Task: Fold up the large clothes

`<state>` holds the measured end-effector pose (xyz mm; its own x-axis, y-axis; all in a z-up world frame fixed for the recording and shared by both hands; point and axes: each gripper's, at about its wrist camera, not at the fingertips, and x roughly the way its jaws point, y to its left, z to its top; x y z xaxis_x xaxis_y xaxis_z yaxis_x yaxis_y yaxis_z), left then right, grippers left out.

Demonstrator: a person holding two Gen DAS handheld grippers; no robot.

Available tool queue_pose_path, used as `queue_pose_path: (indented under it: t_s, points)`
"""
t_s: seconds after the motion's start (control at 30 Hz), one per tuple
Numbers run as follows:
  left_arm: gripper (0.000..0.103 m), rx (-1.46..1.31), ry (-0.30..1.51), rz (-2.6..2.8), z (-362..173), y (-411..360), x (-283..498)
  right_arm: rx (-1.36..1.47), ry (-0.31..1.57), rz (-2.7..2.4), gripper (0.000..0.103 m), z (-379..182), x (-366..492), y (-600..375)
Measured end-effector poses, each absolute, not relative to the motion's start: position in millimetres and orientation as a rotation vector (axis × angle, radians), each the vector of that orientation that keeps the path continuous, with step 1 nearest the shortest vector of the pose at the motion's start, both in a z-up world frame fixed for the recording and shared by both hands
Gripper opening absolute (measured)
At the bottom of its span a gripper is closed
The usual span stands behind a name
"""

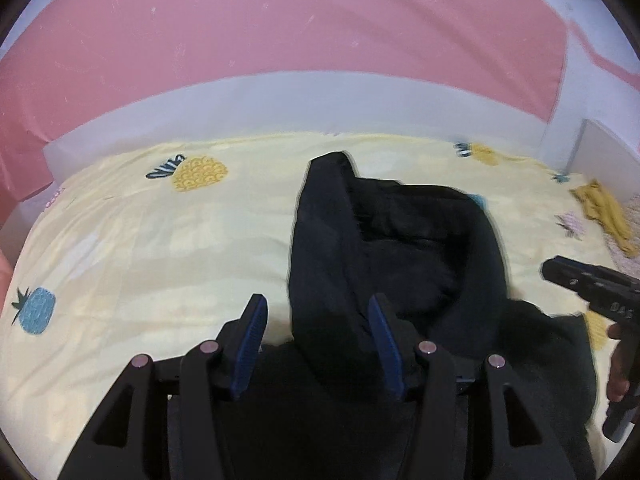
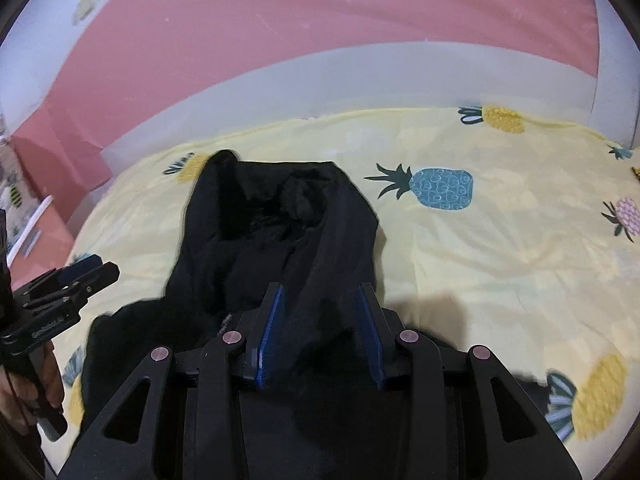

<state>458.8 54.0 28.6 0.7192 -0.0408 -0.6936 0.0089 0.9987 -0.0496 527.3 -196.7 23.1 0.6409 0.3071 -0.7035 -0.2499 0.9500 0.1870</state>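
A black garment [image 1: 400, 248] lies bunched on a bed, on a yellow pineapple-print sheet [image 1: 180, 240], its long axis running from the bottom of each frame up toward the centre, the narrower end pointing at the pink wall [image 1: 280, 20]. The left tongs [image 1: 320, 344] stand parted with dark cloth between the blue pads; whether they pinch it I cannot tell. The right tongs [image 2: 322, 332] likewise straddle a fold, grip unclear. A hand [image 2: 48, 376] shows at lower left of the right view.
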Motion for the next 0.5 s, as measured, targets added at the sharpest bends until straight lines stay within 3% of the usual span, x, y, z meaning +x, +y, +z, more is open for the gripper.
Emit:
queue_pose_path:
  t_s: [0.4, 0.43, 0.47, 0.5]
  points:
    - [0.054, -0.101, 0.904, -0.035, -26, 53, 576, 0.025, 0.916, 0.294, 0.038, -13, 640, -172]
    - [0.035, -0.097, 0.915, -0.027, -29, 51, 579, -0.010, 0.933, 0.272, 0.037, -17, 641, -168]
    - [0.014, -0.097, 0.923, -0.025, -31, 50, 578, -0.021, 0.934, 0.262, 0.016, -16, 642, -167]
    - [0.010, -0.099, 0.923, -0.020, -31, 50, 576, -0.012, 0.926, 0.270, 0.010, -14, 639, -167]
